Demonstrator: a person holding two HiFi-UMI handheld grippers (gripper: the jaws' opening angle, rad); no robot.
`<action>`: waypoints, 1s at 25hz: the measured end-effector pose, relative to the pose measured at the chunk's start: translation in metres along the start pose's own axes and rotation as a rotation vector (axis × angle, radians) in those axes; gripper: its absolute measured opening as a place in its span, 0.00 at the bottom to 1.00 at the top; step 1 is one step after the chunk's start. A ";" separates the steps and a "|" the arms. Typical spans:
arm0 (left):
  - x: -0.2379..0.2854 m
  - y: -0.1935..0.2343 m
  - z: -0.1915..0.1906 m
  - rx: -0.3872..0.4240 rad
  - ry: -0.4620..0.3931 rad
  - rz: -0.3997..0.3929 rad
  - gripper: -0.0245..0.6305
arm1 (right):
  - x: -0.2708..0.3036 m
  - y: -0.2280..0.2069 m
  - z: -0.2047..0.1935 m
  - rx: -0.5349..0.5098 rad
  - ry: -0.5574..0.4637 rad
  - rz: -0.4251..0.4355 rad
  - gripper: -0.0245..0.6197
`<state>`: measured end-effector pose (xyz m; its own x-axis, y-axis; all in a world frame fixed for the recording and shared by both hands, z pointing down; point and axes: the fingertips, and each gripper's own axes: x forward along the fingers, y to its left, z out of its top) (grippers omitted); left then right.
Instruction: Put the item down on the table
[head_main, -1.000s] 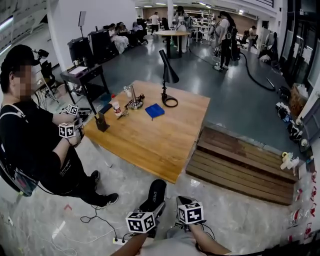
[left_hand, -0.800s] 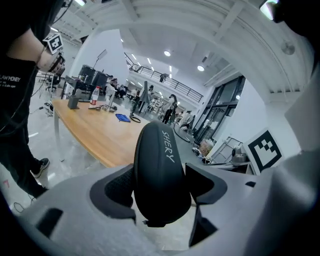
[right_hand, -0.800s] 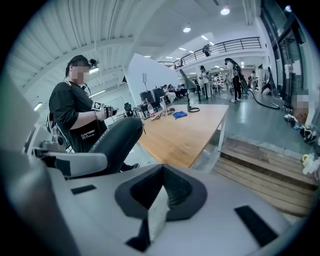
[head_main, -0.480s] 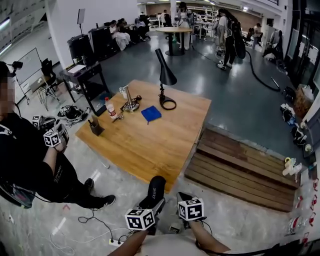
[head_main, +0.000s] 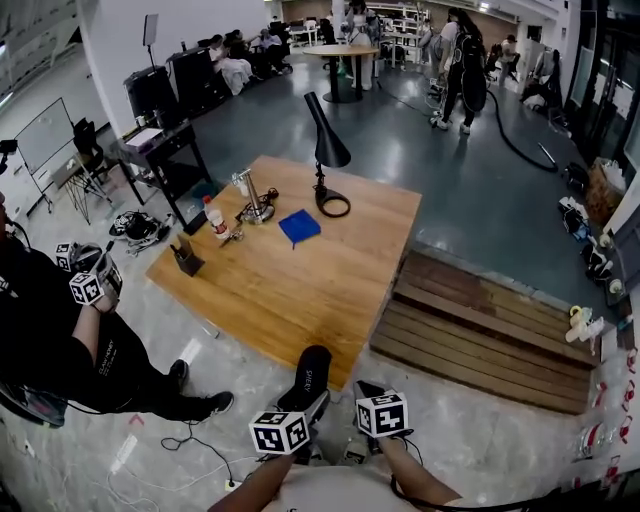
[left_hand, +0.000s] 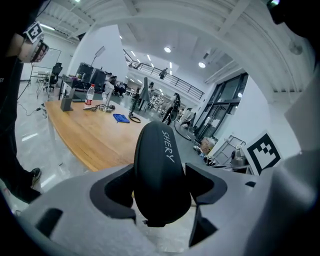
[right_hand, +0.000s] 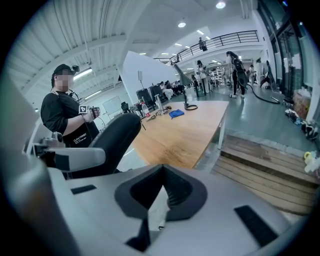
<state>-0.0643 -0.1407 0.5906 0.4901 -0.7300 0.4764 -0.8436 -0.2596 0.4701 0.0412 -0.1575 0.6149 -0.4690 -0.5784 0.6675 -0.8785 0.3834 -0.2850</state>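
left claw stays clamped on the black item, held over the floor short of the surface's near corner. right claw is together, empty. little has shifted in the past second, so the put-down looks not yet begun.

In the head view the near end of the smooth black oblong item lettered SHERY is hidden behind the marker cube of the left gripper, and the jaws of both it and the right gripper lie out of sight under their cubes there. The person in black clothes is cut off by that view's left edge, and the cluster of small metal things on the light wooden table is too small to tell apart
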 end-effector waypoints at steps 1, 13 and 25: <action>0.002 0.002 0.002 0.002 0.004 -0.004 0.53 | 0.003 0.000 0.002 0.003 0.002 -0.002 0.04; 0.061 0.058 0.019 0.001 0.060 0.021 0.53 | 0.069 -0.001 0.024 -0.036 0.061 -0.007 0.04; 0.182 0.147 -0.004 -0.123 0.157 0.125 0.53 | 0.125 -0.039 0.023 0.093 0.110 -0.031 0.04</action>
<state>-0.0977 -0.3092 0.7495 0.4201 -0.6415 0.6419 -0.8715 -0.0878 0.4825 0.0149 -0.2615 0.6942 -0.4333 -0.5048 0.7466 -0.8994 0.2957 -0.3220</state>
